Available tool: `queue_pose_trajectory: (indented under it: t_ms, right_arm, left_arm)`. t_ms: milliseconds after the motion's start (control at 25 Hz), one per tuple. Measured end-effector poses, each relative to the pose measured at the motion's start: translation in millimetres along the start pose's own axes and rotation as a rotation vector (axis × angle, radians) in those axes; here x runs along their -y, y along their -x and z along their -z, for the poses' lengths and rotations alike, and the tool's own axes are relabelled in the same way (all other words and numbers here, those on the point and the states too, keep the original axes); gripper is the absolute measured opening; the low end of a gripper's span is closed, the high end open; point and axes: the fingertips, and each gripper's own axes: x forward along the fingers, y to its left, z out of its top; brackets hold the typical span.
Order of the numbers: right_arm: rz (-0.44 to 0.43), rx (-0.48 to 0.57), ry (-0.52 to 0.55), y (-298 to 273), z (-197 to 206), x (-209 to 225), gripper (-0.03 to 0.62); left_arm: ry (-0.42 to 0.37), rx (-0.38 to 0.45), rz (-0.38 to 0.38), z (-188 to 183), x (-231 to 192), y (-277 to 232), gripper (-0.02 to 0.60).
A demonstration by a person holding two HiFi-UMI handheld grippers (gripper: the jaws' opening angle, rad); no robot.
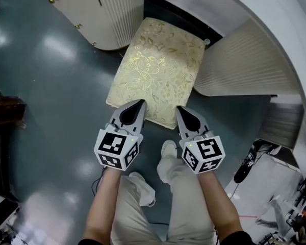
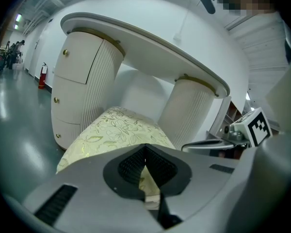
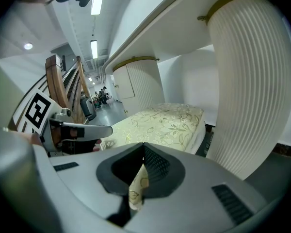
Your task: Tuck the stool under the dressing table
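Though left gripper (image 1: 140,104) and right gripper (image 1: 179,110) both hold fingers shut on the near edge of the stool (image 1: 158,65), its padded top looks soft and will likely give before sliding.

Lighting is bright and even, supplied by ceiling strip lights (image 3: 94,48). The glossy floor (image 1: 51,86) carries soft glare patches. The stool (image 1: 158,70) is in sharp focus. Both gripper views bend straight lines strongly and darken to black at the corners. Surfaces nearest the lens blur.

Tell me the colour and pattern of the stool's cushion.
Pale cream-yellow with a gold leaf-and-flower pattern; the stool cushion shows best in the head view.
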Motion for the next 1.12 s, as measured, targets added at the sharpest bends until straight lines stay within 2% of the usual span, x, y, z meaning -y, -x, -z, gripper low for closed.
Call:
queue_pose_trajectory:
  t_ms: [840, 1120]
  right_arm:
    - [-0.018, -0.001, -0.03, -4.1, 6.4, -1.5, 0.009]
    - [-0.04, -0.006, -0.024, -6.7, 9.8, -6.1, 0.011]
  left_arm:
    - [0.041, -0.036, -0.013, 25.4, 2.9, 7.2, 0.008]
    - [0.036, -0.071, -0.04, 52.1, 0.9, 13.1, 0.009]
